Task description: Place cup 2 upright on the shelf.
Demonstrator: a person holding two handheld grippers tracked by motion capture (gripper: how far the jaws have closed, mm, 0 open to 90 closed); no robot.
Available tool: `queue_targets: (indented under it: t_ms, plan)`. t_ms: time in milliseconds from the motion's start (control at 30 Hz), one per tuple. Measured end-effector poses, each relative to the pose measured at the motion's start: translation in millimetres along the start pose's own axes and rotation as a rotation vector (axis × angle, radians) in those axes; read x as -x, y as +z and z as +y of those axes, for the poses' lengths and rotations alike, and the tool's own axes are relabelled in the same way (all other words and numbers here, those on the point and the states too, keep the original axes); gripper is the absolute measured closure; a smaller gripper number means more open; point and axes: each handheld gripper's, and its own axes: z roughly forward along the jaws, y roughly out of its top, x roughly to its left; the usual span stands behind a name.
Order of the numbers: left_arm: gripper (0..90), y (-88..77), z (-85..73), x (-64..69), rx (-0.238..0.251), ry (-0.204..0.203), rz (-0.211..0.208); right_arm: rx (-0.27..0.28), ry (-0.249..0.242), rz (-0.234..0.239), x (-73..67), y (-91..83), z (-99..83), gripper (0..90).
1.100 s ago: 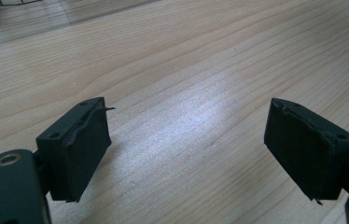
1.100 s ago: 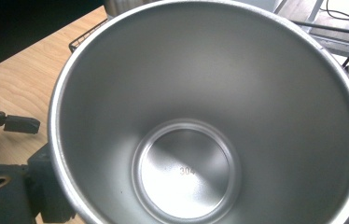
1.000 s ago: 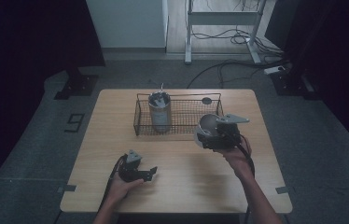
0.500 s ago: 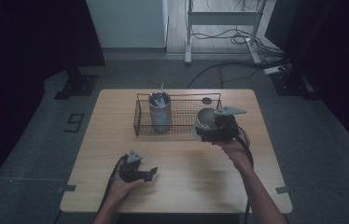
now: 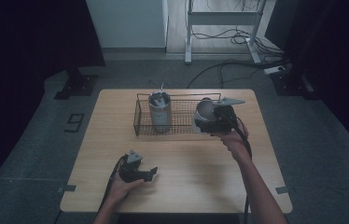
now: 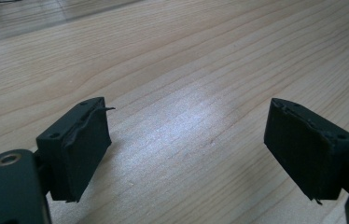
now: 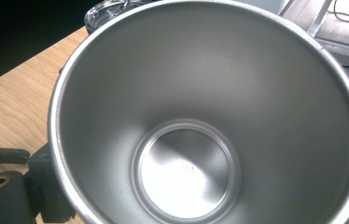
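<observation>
plain steel cup (image 7: 210,121), no readable writing

— What do we have under everything?
— We see a light wooden table (image 5: 196,158) on a grey floor (image 5: 32,140).
— And directly on it?
— We count a black wire basket (image 5: 182,122) near the far edge, and the left gripper (image 5: 151,173) near the front.

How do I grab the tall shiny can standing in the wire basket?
Probably from above: pinch the tall can by its top rim, one jaw inside, one outside. It stands upright, its top looks open, and the walls of the wire basket fence in its sides.
</observation>
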Motion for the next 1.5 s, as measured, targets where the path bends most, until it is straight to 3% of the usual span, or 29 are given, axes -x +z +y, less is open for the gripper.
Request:
queue_targets:
  t_ms: [600,1500]
  plan:
    - [14.5,2.5,-0.6,1.5,-0.010,0.001,0.003,-0.013,-0.003,-0.007,10.6,5.2,12.3,7.7]
    - [14.6,1.9,-0.7,1.5,-0.019,-0.007,-0.001,-0.051,-0.003,-0.048,25.8,30.0,40.0,7.7]
